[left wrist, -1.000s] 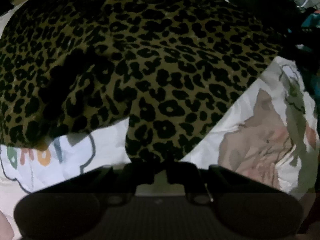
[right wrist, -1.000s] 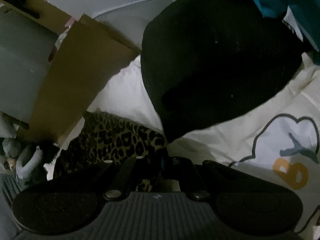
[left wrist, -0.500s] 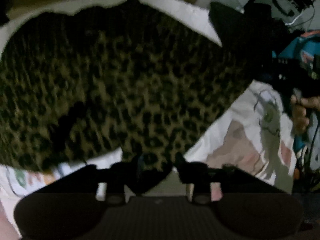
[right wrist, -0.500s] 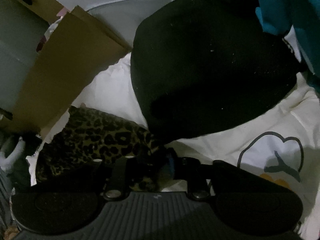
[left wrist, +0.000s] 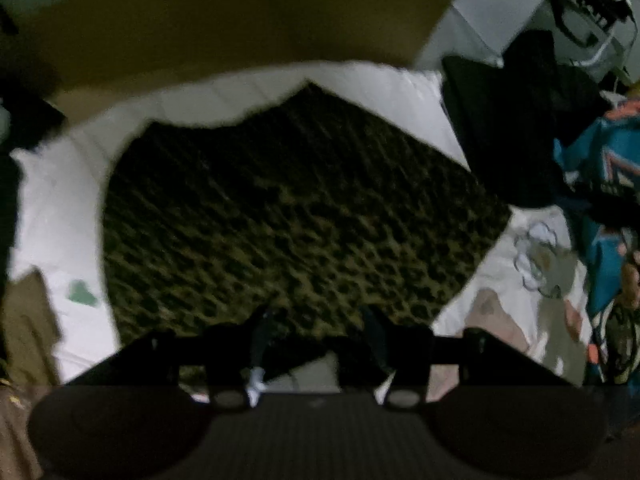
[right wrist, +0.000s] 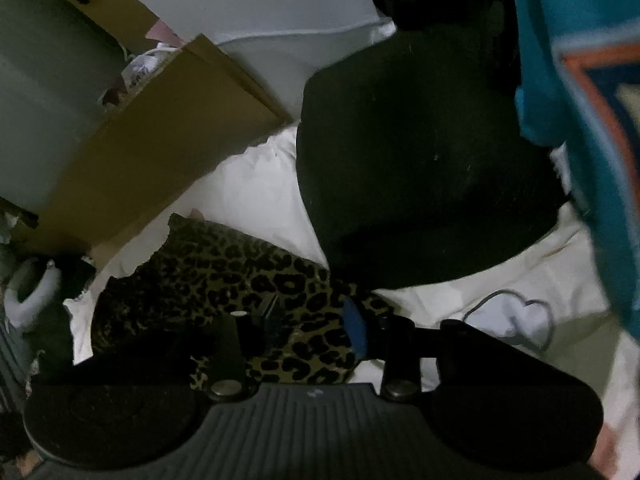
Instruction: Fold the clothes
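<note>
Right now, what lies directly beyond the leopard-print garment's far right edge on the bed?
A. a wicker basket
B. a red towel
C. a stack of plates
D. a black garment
D. In the right wrist view the black garment lies on the white bedding just past the leopard-print garment, their edges meeting; the left wrist view shows the same dark cloth off the print's right corner.
</note>
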The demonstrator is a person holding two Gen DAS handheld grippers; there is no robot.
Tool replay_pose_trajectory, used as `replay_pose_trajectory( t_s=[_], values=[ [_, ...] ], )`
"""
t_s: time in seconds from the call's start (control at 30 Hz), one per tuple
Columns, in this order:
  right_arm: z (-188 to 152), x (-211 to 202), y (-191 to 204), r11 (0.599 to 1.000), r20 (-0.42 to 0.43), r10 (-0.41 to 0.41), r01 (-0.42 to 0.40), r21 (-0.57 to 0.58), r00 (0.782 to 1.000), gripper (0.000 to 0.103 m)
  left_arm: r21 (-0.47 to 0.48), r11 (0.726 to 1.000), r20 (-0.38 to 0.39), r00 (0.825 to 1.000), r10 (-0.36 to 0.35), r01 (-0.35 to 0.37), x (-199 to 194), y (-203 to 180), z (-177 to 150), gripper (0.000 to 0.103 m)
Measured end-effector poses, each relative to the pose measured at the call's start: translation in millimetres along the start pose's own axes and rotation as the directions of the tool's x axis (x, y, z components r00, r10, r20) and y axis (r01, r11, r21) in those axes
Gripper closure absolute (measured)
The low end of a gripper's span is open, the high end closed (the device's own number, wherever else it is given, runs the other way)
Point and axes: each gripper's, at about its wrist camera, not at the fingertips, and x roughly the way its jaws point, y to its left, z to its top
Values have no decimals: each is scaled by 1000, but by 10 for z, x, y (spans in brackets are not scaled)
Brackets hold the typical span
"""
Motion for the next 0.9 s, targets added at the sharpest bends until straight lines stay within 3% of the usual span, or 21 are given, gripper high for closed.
replay_pose_trajectory(
  t_s=[0.3,0.6,0.67,0.9],
  values=[
    [177,-555,416,1000,-23,-10,10,-14,1000,53,-59,997,72,996,57,-53,-888,667,355,46],
    [557,-980,1015,997,-144,-23,13,-70,989,44,-99,993,118,991,69,-57,-1670,1306,507,39],
    [631,-1104,1169,995,-149,-14,-1,-103,989,35,-81,994,119,989,84,-75,-1824,1403,531,39],
    [796,-1486,1475,993,-132,2,-18,-118,991,35,-99,992,156,983,95,-80,-2170,1622,514,37]
  ],
)
